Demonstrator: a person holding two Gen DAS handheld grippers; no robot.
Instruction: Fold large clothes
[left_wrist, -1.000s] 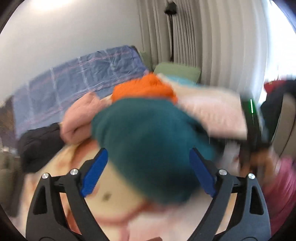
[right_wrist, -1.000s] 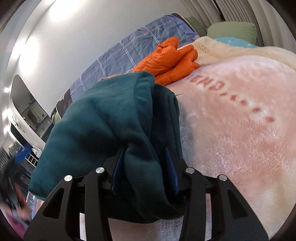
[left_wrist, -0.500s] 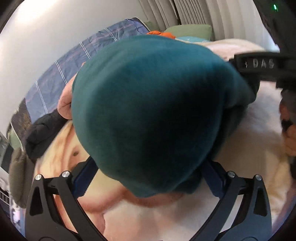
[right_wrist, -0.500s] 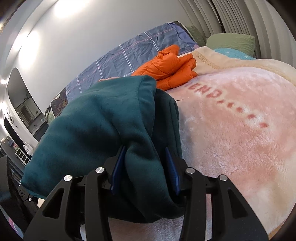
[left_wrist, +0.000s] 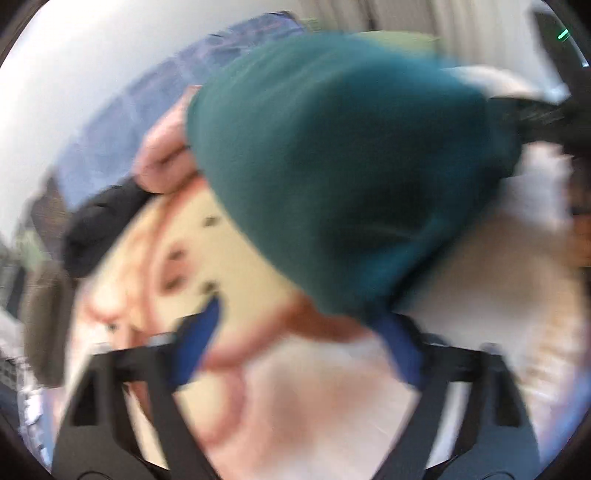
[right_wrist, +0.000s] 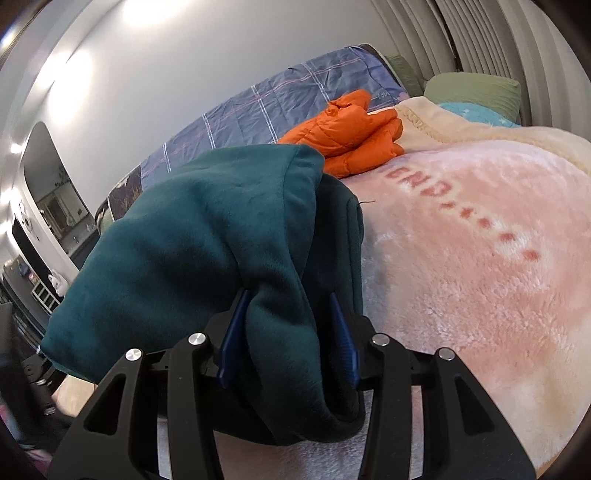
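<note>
A home bedroom: blanket-covered bed (right_wrist: 480, 258), green pillow (right_wrist: 476, 88), curtains (right_wrist: 491, 33).

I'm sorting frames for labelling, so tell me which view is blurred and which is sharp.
Left wrist view: heavy motion blur smears the teal garment and the closing left tool. Right wrist view: sharp, right tool clamped on the teal fabric, fisheye bending at the edges, lamp glare on the wall.

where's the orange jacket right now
In the right wrist view the orange jacket lies folded on the pink blanket, just beyond the teal garment, before the blue plaid cover.
</note>
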